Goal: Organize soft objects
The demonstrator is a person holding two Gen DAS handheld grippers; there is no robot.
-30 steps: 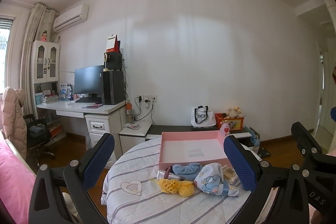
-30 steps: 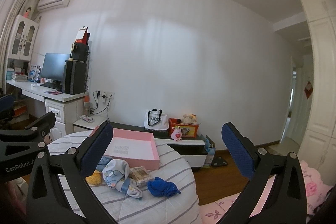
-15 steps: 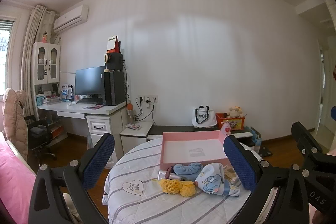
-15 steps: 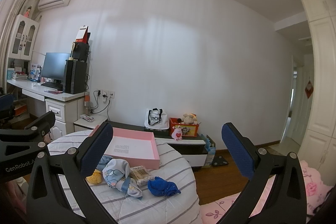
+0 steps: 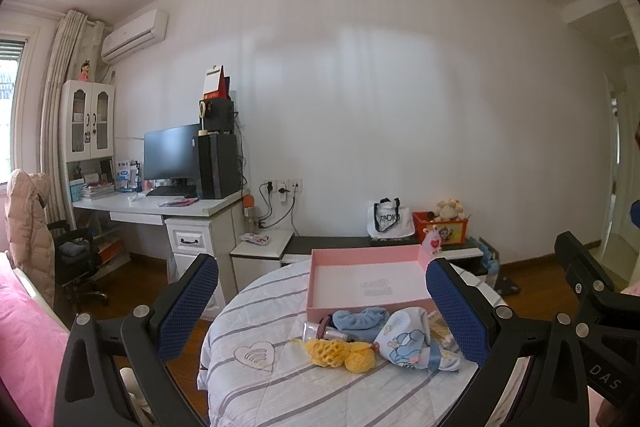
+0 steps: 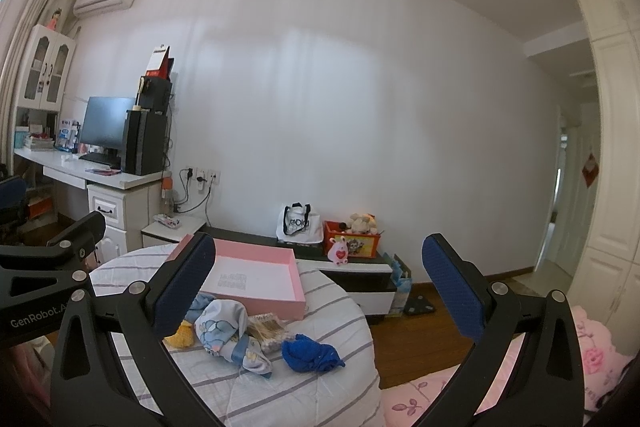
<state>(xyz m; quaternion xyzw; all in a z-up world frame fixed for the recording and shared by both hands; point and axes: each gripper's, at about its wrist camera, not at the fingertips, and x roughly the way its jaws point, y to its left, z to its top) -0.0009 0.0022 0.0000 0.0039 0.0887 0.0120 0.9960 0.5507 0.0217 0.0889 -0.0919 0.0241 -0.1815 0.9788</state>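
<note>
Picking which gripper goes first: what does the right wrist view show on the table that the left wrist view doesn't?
Only the right wrist view shows the dark blue cloth, lying alone toward the table's right edge. Only the left wrist view clearly shows the light blue cloth, the yellow knit piece and a small metallic item beside it. Both show the empty pink box, the cartoon-print cloth and the striped tablecloth.

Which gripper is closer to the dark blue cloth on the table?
Right, likely. The right gripper hangs open just above the dark blue cloth. The left gripper, also open, sits further left over the yellow knit piece; the cloth isn't in its view.
</note>
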